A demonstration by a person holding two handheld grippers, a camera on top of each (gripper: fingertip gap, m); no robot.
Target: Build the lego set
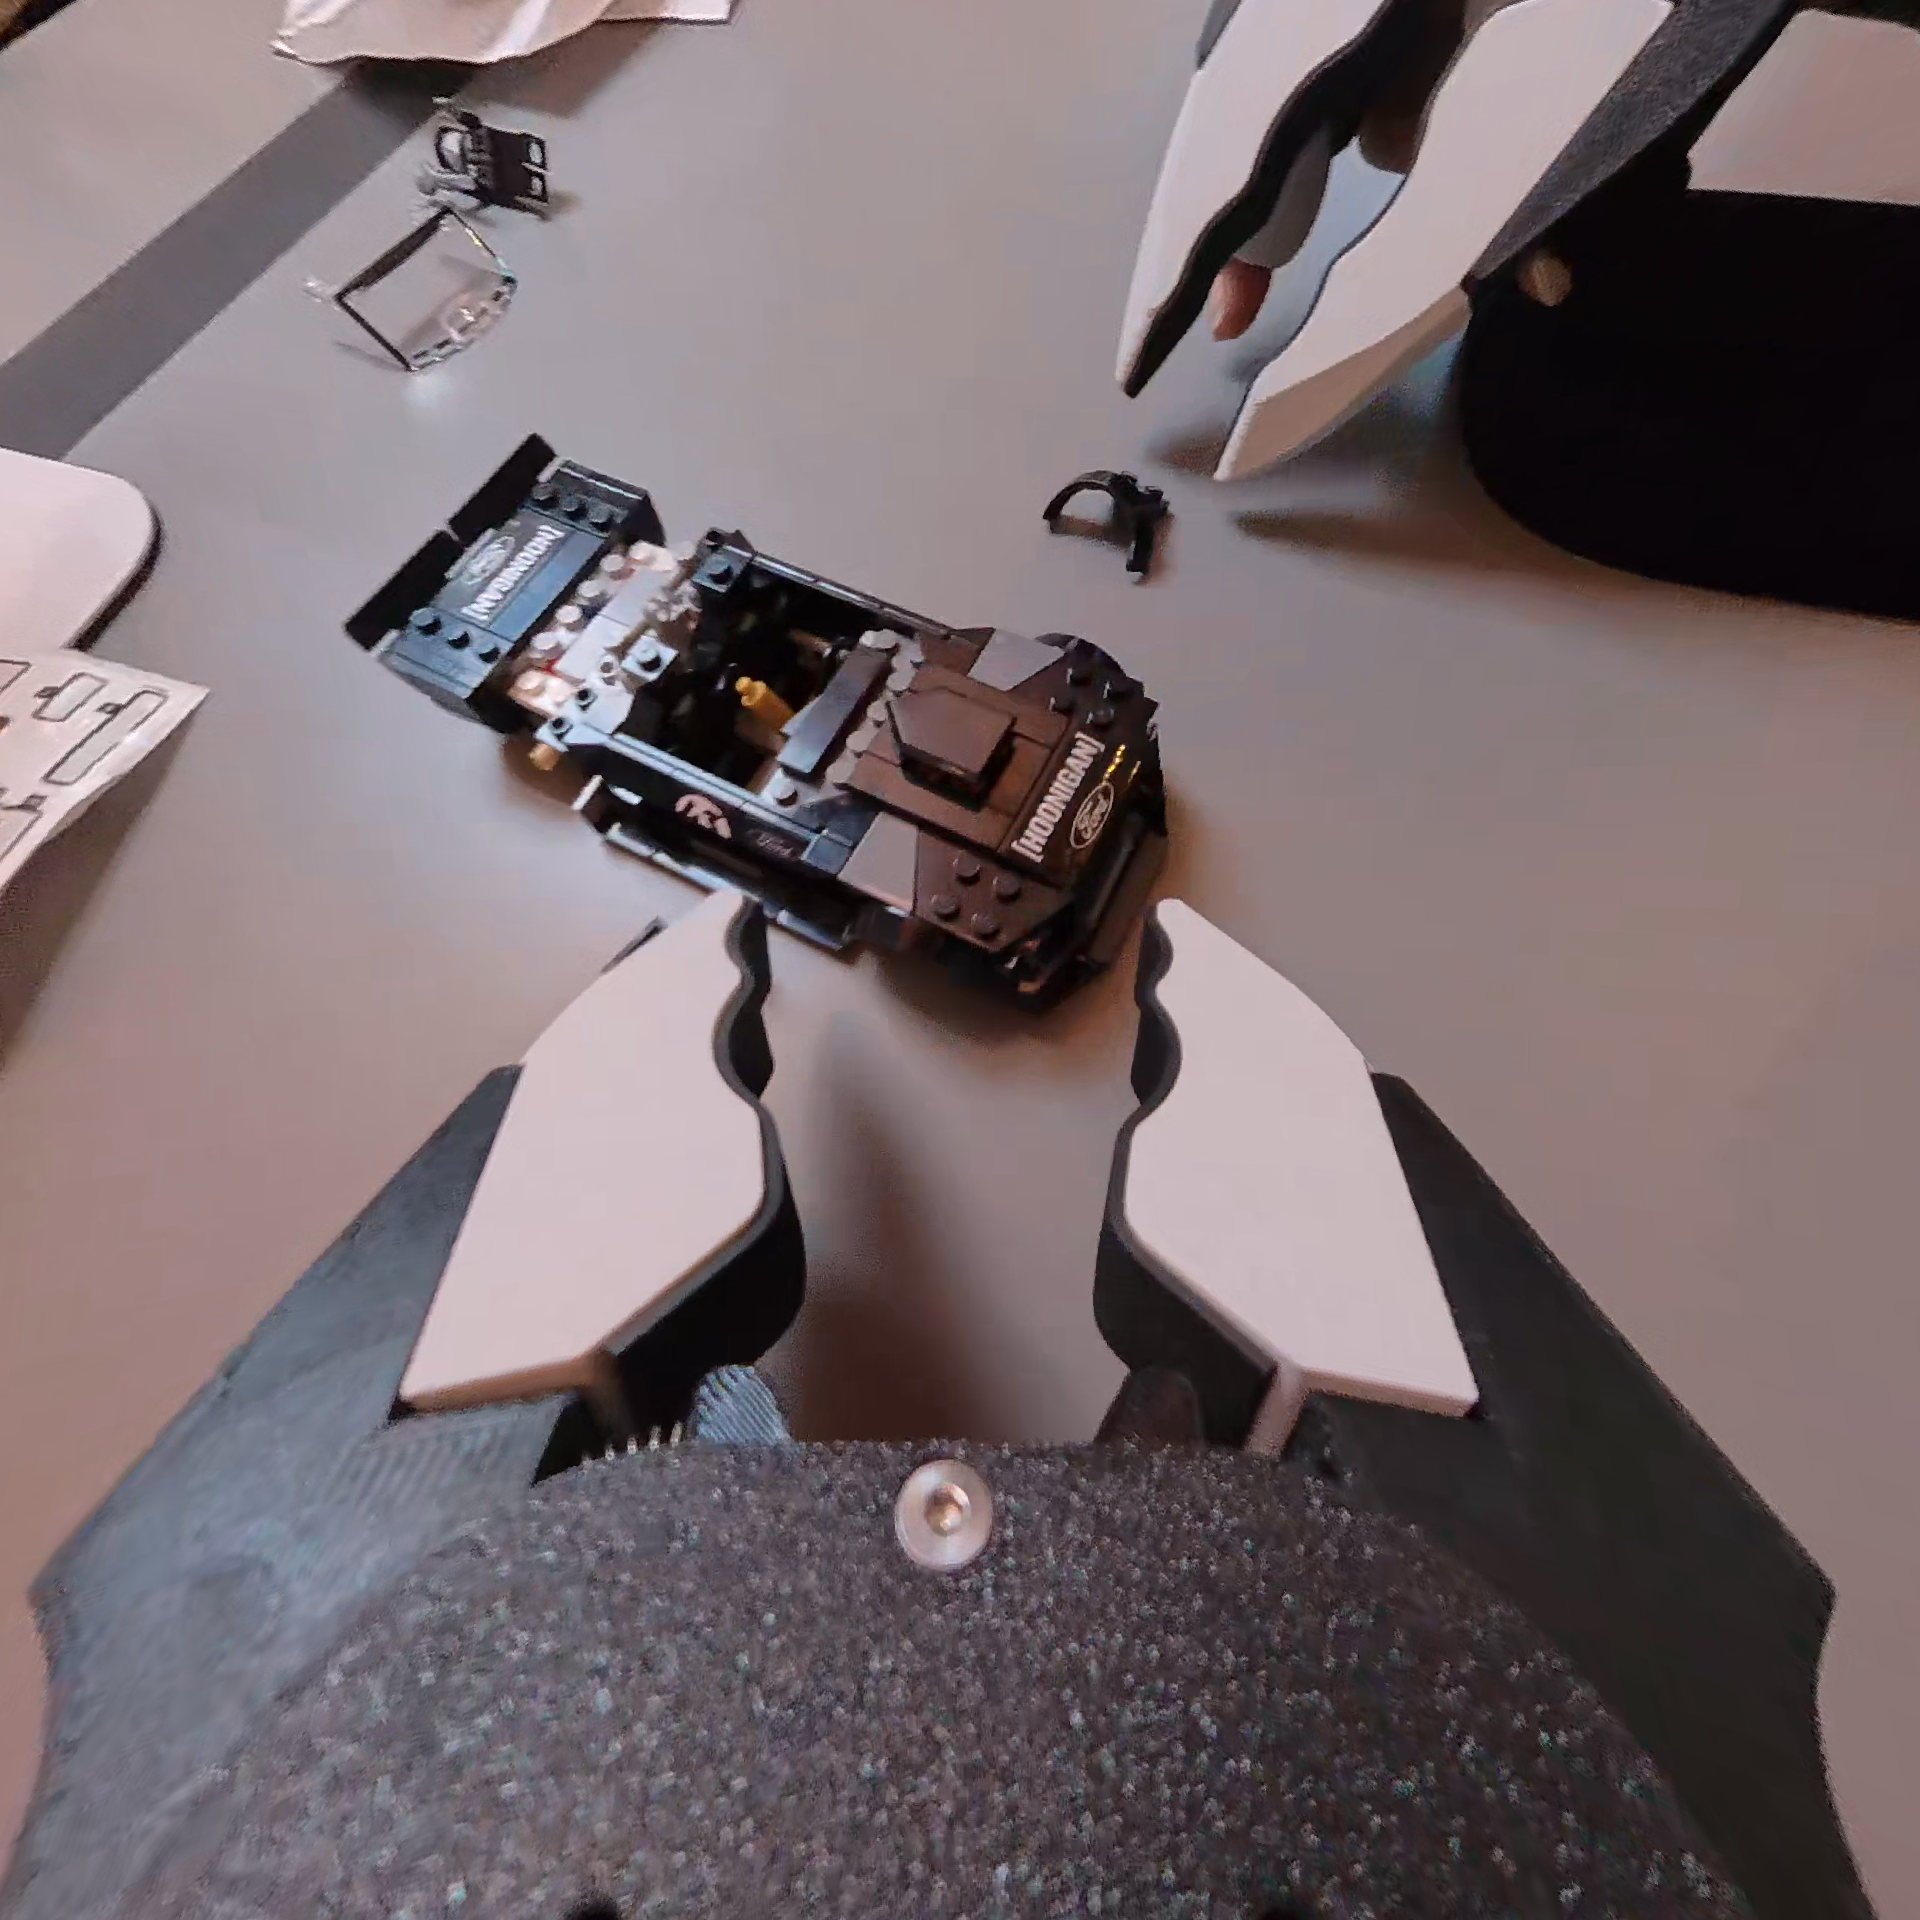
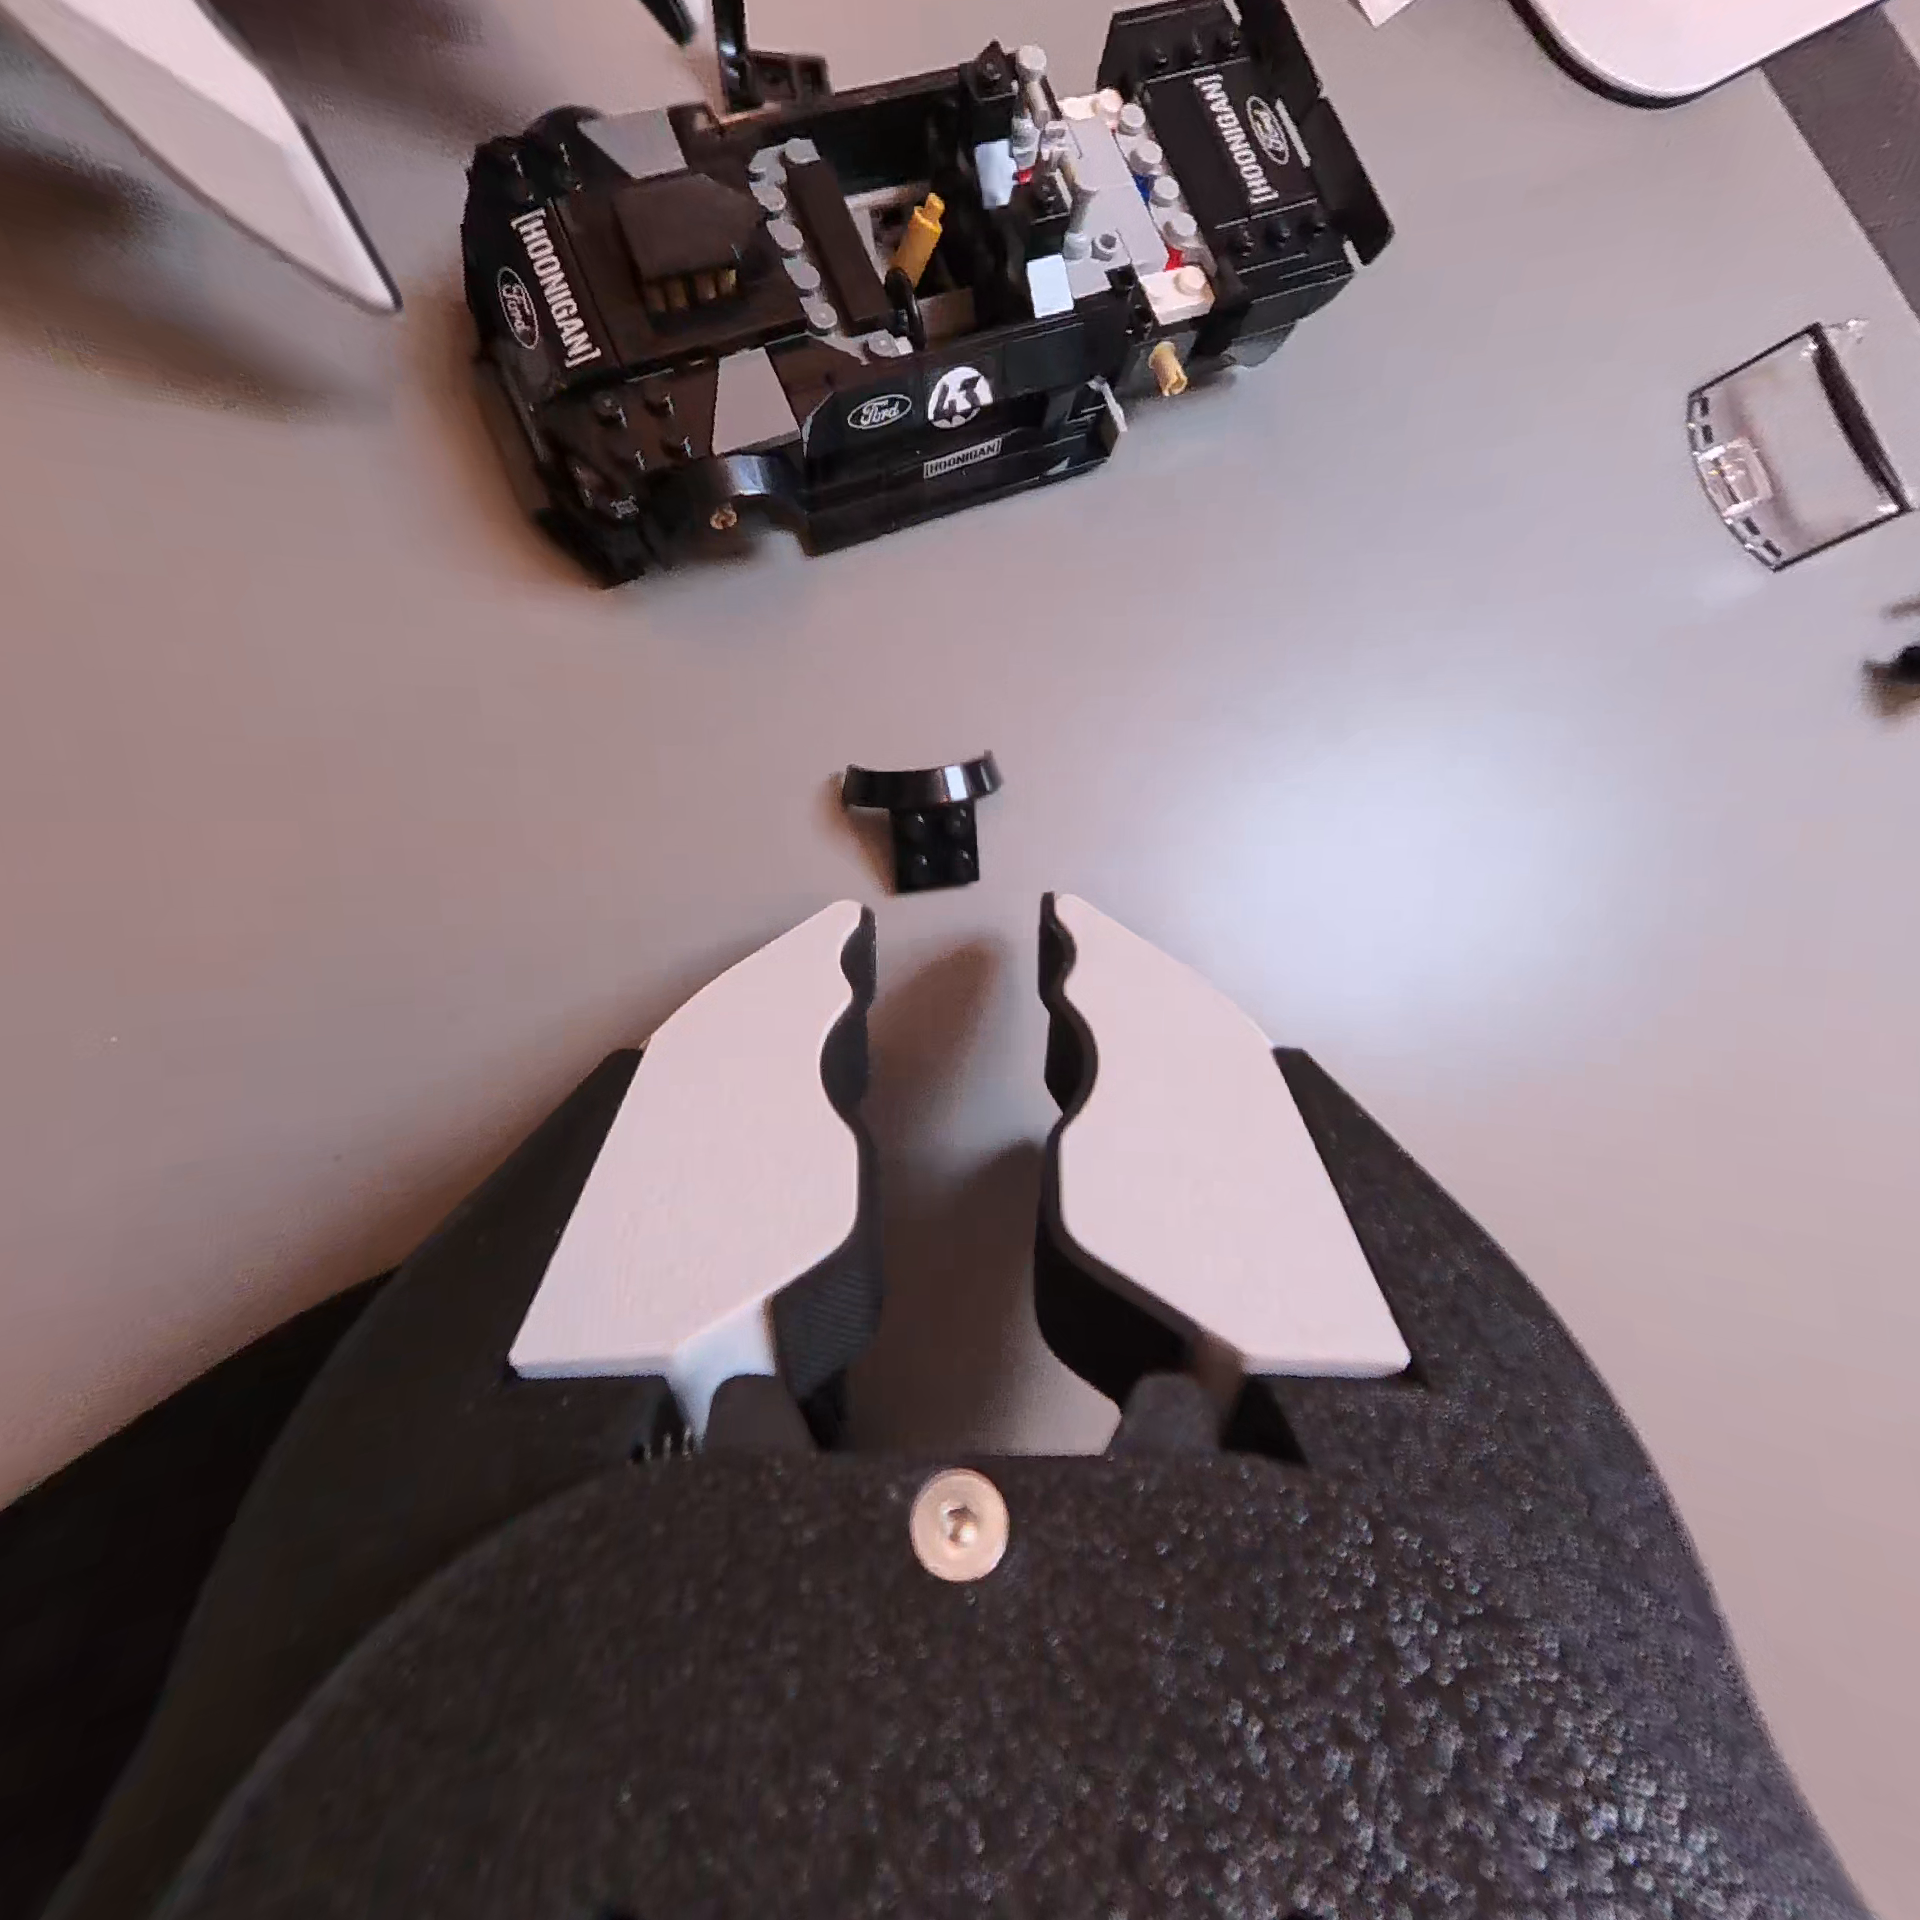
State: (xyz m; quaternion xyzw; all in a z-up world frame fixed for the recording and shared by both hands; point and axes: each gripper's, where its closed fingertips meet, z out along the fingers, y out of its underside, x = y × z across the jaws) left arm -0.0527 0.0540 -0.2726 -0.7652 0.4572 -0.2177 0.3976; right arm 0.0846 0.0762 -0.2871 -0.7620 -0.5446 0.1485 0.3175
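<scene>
Right now both tools are empty. The left gripper [image 1: 951, 914] is spread wide, its tips framing the nose of the black lego car [image 1: 769, 727] and close to it, though I cannot tell whether they touch. The car sits flat on the grey table [image 1: 1351, 935], roofless, with its cockpit open and no wheels fitted that I can see. The right gripper [image 2: 954, 902] has its tongs parted by a narrower gap and holds nothing; it points at the small black wheel-arch piece [image 2: 925, 821], which lies just beyond its tips, well apart from the car.

Off to the side lie the clear windscreen piece [image 2: 1792, 457], a small black sub-assembly [image 1: 488, 166] beyond it, and a sticker sheet [image 1: 73, 748] at the table's edge.

My guess is that the next step is to pick up the arch piece and seat it on the car while the left tool steadies the body. Several things could go wrong:

- The arch piece is small and low. If the tongs close off-centre, or catch the curved fender rather than the studded plate, it may skid away or flip.
- Its curved side faces away from the right gripper, so a pinch may leave it badly angled for pressing onto studs.
- The left tips span only the nose. Pressing a part down farther along the body could pivot or slide the car on the smooth table.
- A hard squeeze on the nose might loosen its small plates.
</scene>
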